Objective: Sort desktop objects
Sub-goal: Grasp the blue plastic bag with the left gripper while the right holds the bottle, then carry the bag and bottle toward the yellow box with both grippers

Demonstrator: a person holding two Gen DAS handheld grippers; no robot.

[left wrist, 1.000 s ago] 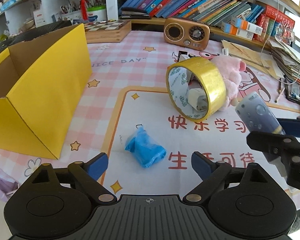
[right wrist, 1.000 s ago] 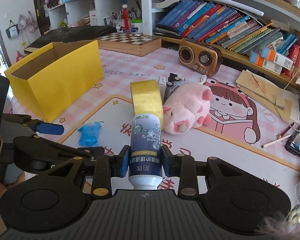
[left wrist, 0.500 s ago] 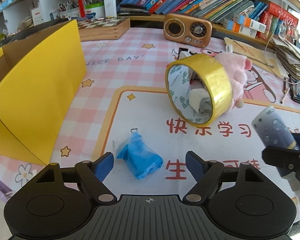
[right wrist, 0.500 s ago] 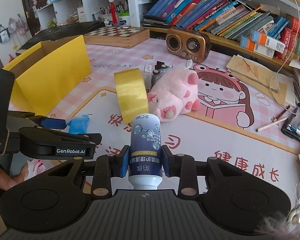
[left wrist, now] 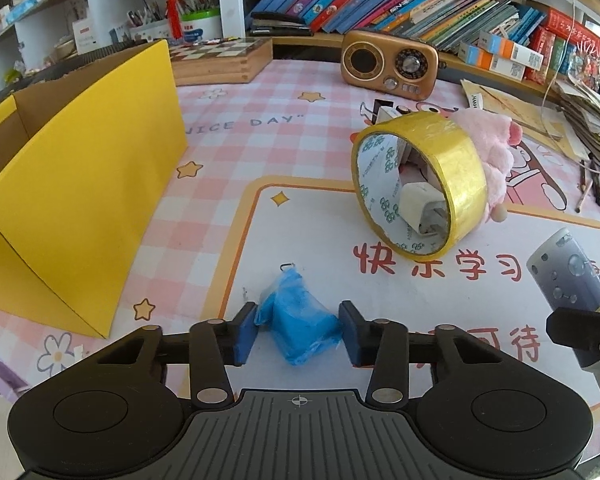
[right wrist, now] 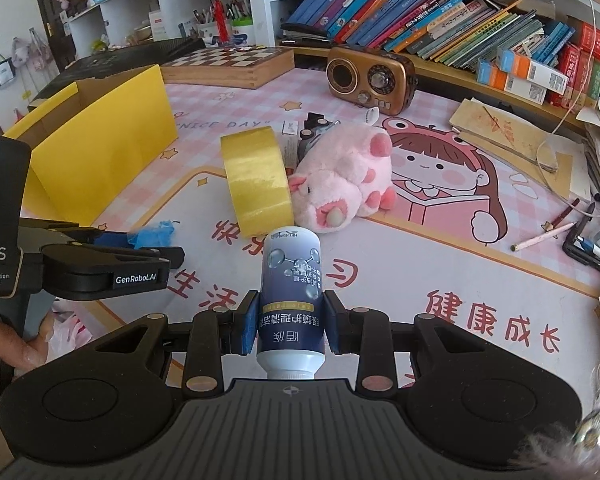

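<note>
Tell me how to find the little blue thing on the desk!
Start at the big yellow box, then look right along the pink mat. The crumpled blue packet lies between the pads of the left hand-held gripper, the only blue, squashy thing there.

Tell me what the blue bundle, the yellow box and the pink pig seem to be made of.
Blue bundle: thin crinkled plastic film, probably; it shows glossy folds.
Yellow box: cardboard with a matte yellow outer face; the inside is plain brown.
Pink pig: plush fabric, soft stuffing likely; its surface is fuzzy and its outline rounded.
</note>
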